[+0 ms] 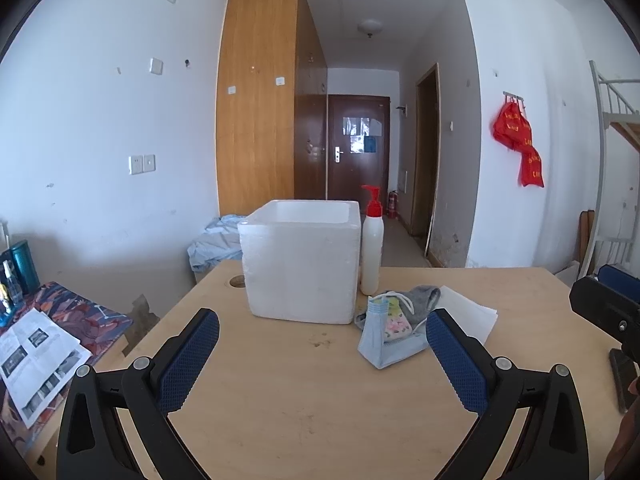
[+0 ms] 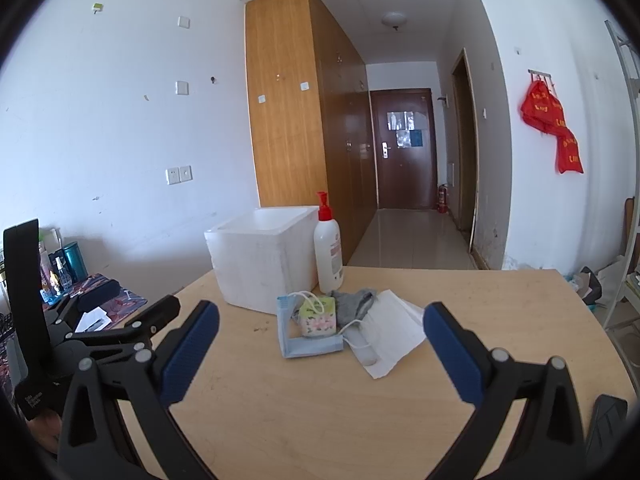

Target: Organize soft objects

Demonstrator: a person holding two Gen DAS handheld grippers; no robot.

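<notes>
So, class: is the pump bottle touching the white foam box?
Cannot tell. In both wrist views the pump bottle overlaps the foam box edge, hiding any gap.

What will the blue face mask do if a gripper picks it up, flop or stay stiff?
Probably flop: the blue face mask looks like thin folded cloth. Likely light too. The patterned sponge resting on it might slide off.
</notes>
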